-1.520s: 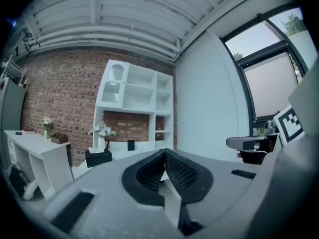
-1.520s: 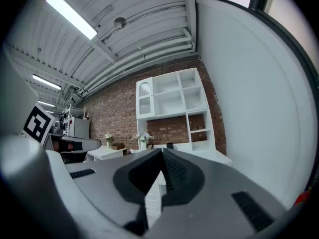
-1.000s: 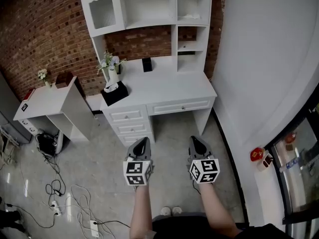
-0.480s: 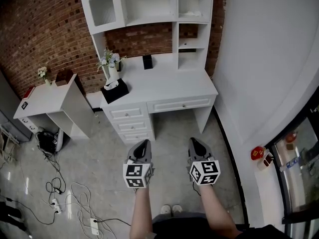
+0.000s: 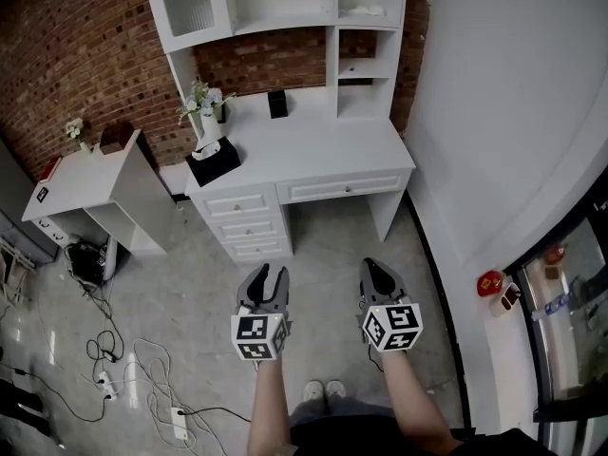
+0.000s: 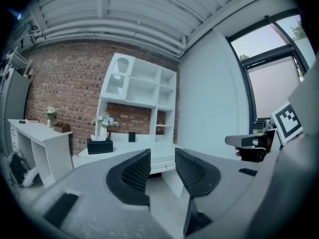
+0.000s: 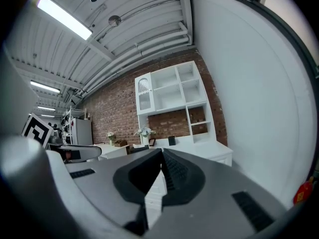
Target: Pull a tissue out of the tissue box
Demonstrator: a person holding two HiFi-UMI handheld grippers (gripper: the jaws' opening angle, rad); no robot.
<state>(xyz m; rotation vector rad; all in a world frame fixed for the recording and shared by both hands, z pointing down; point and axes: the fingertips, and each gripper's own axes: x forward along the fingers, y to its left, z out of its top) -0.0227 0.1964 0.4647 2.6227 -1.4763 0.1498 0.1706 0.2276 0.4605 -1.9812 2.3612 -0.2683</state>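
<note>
Well, tissue box point(image 5: 213, 162) sits on white desk point(image 5: 323, 150) by brick wall point(image 5: 76, 55); L gripper point(image 5: 269, 275) jaws just opened, nothing between, R gripper point(image 5: 374, 265) jaws pressed together.

One tissue box point(image 5: 213, 162), two grippers point(image 5: 267, 275) point(image 5: 376, 267), two desks point(image 5: 328, 145) point(image 5: 81, 184)

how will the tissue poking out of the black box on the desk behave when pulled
The tissue stands crumpled out of the slot, so it is probably floppy, very light and easy to tear. The tissue box looks small and sits unheld on the desk, so it may lift or slide with the pull.
</note>
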